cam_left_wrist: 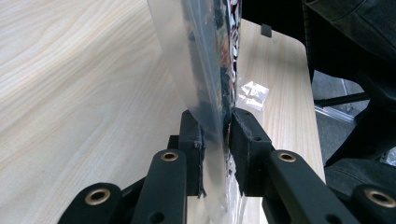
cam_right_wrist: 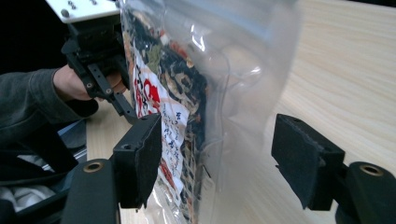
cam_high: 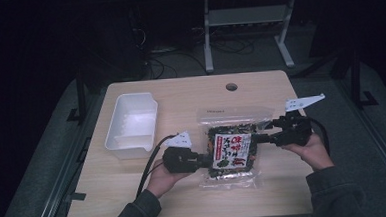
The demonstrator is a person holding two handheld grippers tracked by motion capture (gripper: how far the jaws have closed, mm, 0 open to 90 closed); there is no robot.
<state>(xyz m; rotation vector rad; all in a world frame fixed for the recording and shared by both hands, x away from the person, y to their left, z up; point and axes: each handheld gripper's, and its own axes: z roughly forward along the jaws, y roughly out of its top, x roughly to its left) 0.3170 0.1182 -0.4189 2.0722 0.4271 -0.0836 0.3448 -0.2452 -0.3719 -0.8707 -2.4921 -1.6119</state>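
L tool point(cam_left_wrist: 217, 128) level, clamped on bag point(cam_high: 231, 149) edge.

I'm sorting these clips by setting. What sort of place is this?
Probably a lab or recording workspace, not a kitchen: a plain wooden table with a cable hole stands on grey carpet, cables and a metal desk frame behind it in the dark, and only a snack bag and white tub laid out.

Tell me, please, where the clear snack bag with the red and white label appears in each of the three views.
High view: the snack bag lies at the table's centre, between both claws.
Left gripper view: its clear edge rises from the middle, pinched by the left claw.
Right gripper view: it hangs at centre, between the right claw's open jaws.
Shared landmark: the light wooden table.
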